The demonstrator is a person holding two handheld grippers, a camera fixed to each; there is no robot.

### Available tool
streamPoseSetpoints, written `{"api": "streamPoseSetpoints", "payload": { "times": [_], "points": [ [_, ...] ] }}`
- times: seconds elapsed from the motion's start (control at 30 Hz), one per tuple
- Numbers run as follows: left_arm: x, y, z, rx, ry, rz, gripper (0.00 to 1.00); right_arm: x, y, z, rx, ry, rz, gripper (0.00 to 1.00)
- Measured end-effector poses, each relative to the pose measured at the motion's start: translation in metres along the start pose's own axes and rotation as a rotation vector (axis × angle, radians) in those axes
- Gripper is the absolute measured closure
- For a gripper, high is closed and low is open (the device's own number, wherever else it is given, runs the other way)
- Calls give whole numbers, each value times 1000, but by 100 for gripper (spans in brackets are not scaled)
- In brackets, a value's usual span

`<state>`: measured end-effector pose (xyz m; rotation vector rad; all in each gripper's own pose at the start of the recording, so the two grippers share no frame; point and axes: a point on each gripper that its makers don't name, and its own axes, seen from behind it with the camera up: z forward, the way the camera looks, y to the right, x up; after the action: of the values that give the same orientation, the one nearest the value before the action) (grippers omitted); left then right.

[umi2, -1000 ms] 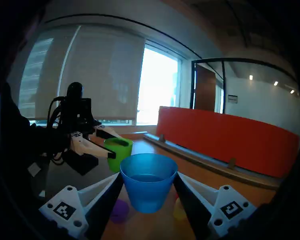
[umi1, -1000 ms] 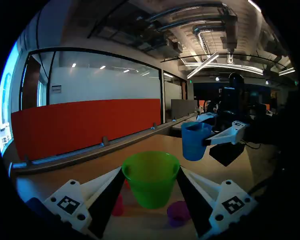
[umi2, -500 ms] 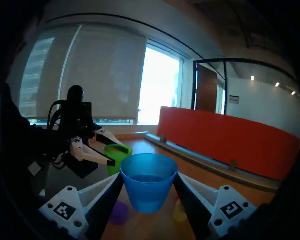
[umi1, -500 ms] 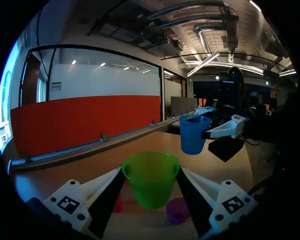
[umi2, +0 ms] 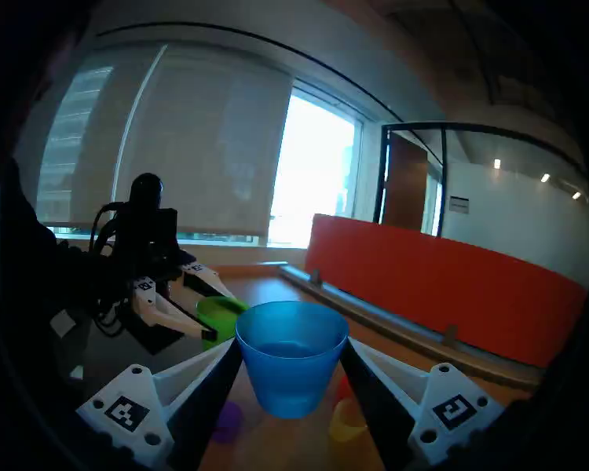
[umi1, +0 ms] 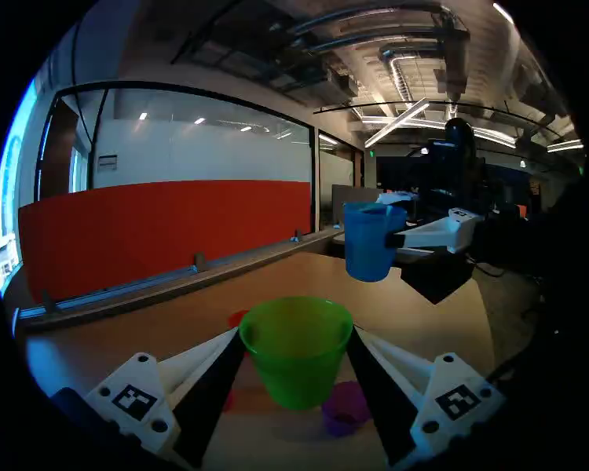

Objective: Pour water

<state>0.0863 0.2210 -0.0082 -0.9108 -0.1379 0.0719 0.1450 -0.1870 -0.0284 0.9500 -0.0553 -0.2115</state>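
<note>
Above a wooden counter [umi1: 428, 314], in an office with a red partition [umi1: 161, 228], a bright window [umi2: 318, 180] and bare ceiling pipes [umi1: 404, 47], two cups are held up. The left gripper [umi1: 294, 339] has its jaws clamped on the upright green cup [umi1: 296, 361]. The right gripper [umi2: 291, 345] has its jaws clamped on the upright blue cup [umi2: 291, 369], which has water inside. A small purple cup [umi1: 343, 408] and a yellow cup [umi2: 348, 420] stand on the counter below.

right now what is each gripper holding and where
The left gripper holds the green cup by its sides; right gripper holds the blue cup by its sides.
</note>
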Motion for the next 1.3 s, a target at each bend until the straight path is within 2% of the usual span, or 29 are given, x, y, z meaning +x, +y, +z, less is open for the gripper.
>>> {"api": "streamPoseSetpoints", "payload": {
  "times": [0.2, 0.7, 1.3],
  "points": [
    [-6, 0, 1, -5, -11, -9, 13, 10, 6, 2, -7, 5, -55, 11],
    [-20, 16, 7, -48, -28, -22, 13, 22, 9, 15, 13, -10, -174, 11],
    [-26, 28, 16, -92, -31, -34, 13, 29, 8, 27, 39, -20, -318, 11]
  ]
}}
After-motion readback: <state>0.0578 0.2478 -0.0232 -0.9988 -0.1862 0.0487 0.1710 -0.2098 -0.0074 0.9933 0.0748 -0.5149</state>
